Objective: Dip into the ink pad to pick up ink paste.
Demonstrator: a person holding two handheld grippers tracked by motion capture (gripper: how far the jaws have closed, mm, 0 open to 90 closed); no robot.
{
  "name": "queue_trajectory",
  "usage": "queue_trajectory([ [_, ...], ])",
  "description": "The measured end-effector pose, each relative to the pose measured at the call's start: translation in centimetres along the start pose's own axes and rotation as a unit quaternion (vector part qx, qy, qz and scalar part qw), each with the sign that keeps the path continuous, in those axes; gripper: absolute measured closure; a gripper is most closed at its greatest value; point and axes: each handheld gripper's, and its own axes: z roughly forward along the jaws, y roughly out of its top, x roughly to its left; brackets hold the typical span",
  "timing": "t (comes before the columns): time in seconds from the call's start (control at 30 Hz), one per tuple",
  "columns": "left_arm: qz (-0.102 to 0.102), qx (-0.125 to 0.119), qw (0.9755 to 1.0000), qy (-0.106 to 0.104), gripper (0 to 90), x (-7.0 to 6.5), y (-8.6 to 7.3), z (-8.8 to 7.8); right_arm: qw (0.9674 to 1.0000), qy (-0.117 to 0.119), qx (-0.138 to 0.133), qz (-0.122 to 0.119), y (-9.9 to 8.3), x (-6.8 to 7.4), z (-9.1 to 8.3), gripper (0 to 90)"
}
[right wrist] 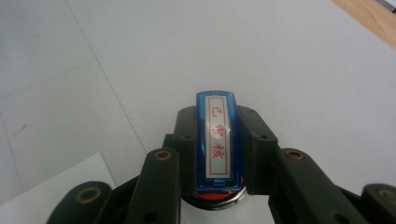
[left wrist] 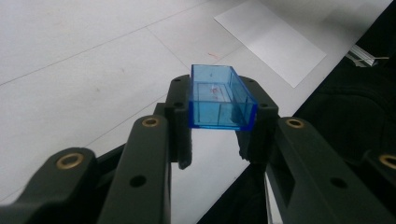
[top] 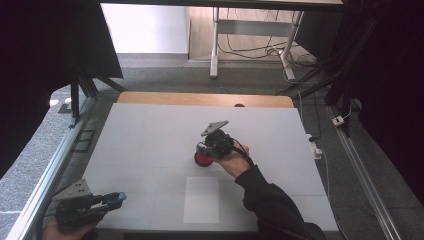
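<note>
Pressing blue-handled stamp (right wrist: 218,147) into red round ink pad (top: 202,159), right tool (top: 216,145) pinching it; left tool (top: 111,200) pinching clear blue plastic cap (left wrist: 220,97). Next: lift, carry to white paper sheet (top: 201,200) on tabletop (top: 150,135).

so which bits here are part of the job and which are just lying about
In the job:
- stamp, in the right claw
- red ink pad under the stamp
- blue cap, in the left claw
- paper sheet

Lying about:
- cables on the floor
- desk legs behind the table
</note>
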Motion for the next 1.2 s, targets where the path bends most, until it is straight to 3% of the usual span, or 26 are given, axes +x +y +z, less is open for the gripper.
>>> queue_trajectory([
  [0.37, 0.000, 0.000, 1.0000, 0.000, 68.3, 0.0, 0.0, 0.0, 0.9998, 0.002, 0.017, -0.009, -0.3, 0.4, 1.1, 71.1],
  [0.67, -0.001, 0.001, 1.0000, -0.001, 68.3, 0.0, 0.0, 0.0, 0.9996, 0.011, 0.024, 0.004, -0.4, 0.1, 1.5, 71.2],
  [0.83, -0.001, 0.002, 1.0000, 0.000, 68.3, 0.0, 0.0, 0.0, 0.9988, 0.029, 0.019, 0.036, -0.6, -0.7, 1.6, 71.3],
  [1.03, -0.001, 0.002, 1.0000, 0.000, 68.3, 0.0, 0.0, 0.0, 0.9948, 0.058, 0.005, 0.084, -1.2, -1.9, 1.7, 71.3],
  [1.2, -0.001, 0.003, 1.0000, 0.000, 68.3, 0.0, 0.0, 0.0, 0.9952, 0.055, 0.004, 0.081, -1.2, -1.8, 1.7, 71.4],
])
